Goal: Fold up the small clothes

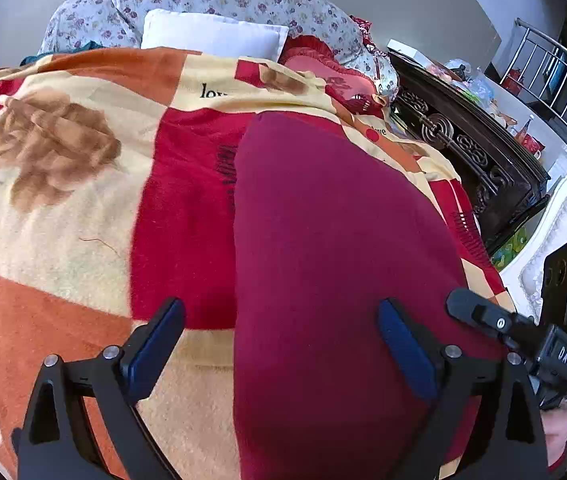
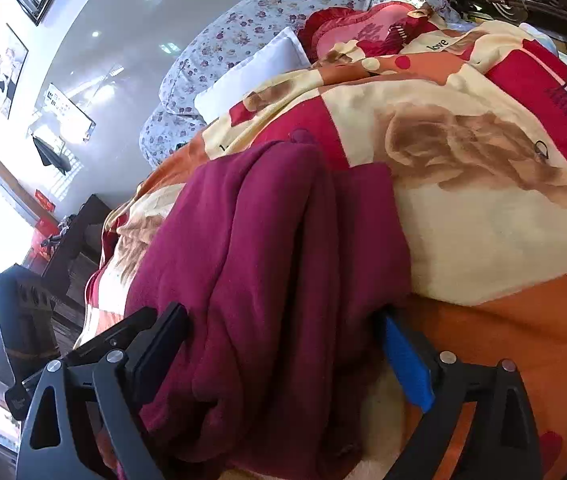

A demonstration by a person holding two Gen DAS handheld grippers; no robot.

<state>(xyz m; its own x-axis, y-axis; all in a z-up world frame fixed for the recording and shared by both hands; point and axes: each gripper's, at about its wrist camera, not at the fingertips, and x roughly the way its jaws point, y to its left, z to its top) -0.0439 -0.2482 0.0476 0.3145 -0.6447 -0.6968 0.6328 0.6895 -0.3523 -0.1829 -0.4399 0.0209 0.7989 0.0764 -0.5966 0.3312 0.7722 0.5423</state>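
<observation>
A maroon fleece garment (image 1: pixel 323 260) lies on a bed, spread over a patchwork blanket (image 1: pixel 63 200) of red, orange and cream squares with brown rose prints, and no basket or other container shows in either view. The left gripper (image 1: pixel 281 344) hovers with its jaws wide apart over the garment's left edge, pressing nothing. The right gripper (image 2: pixel 285 354) also stands spread wide, with bunched folds of the same garment (image 2: pixel 275 260) lying loose between its fingers (image 2: pixel 407 364), which do not squeeze the cloth.
</observation>
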